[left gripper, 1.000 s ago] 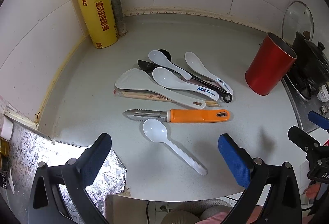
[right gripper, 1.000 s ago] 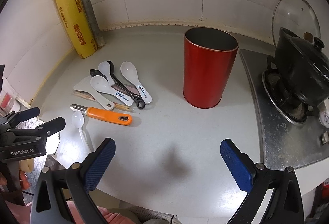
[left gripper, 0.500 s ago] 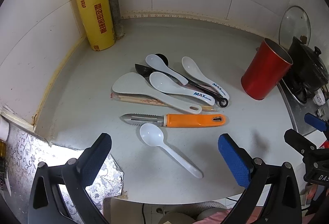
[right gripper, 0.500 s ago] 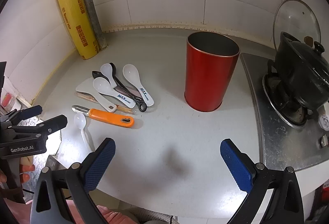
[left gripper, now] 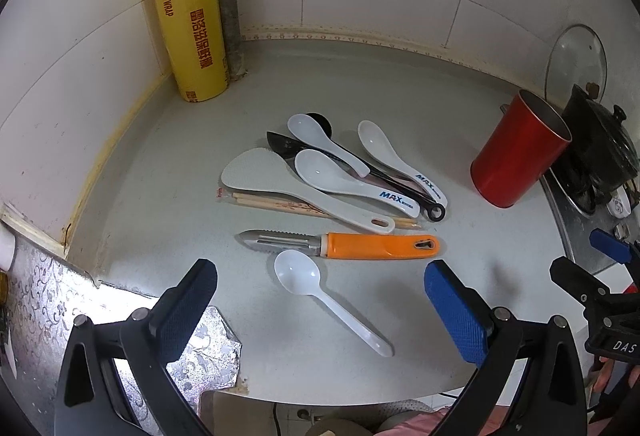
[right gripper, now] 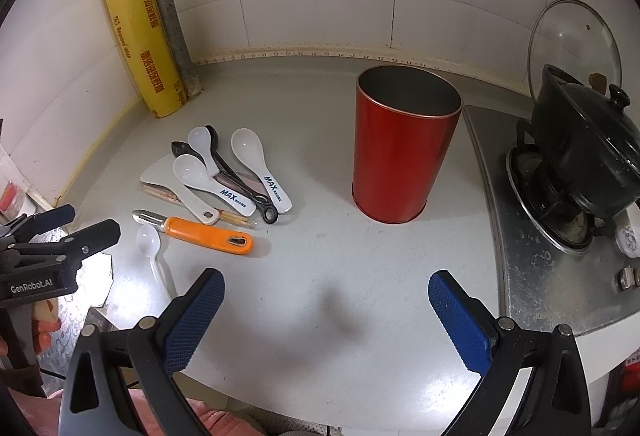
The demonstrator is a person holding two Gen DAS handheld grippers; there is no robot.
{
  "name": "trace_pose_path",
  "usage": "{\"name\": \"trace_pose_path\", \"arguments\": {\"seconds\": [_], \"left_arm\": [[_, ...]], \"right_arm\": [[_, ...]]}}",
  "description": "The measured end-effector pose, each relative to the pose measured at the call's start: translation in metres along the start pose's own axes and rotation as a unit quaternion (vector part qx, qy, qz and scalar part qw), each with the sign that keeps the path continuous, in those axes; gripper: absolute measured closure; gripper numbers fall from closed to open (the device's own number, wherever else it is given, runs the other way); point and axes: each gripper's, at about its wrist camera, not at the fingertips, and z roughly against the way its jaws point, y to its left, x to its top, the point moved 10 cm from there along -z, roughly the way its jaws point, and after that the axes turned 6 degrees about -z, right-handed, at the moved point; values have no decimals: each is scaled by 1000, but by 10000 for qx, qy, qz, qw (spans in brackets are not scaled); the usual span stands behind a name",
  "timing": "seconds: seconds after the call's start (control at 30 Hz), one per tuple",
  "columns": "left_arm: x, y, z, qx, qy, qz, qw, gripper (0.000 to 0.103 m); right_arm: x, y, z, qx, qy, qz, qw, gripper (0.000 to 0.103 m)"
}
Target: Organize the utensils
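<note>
We hold both grippers, left gripper (left gripper: 320, 306) and right gripper (right gripper: 326, 310), spread wide and empty, near the translucent white plastic spoon (left gripper: 320, 292).

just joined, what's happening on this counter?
A person holds a gripper in each hand over a kitchen counter. Both the left gripper and the right gripper are open and empty. Spoons, a rice paddle, chopsticks and an orange peeler lie loose in a pile, with one white plastic spoon apart, nearest the left gripper. The red canister stands upright with nothing visible inside. No utensil has been picked up yet.
</note>
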Motion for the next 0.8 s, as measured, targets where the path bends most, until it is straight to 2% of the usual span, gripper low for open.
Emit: {"name": "trace_pose_path", "arguments": {"seconds": [0.8], "left_arm": [[5,2,-3,-77,-8,111,9999,0]], "right_arm": [[7,-1,-2,15,-18,62,10000,0]]}}
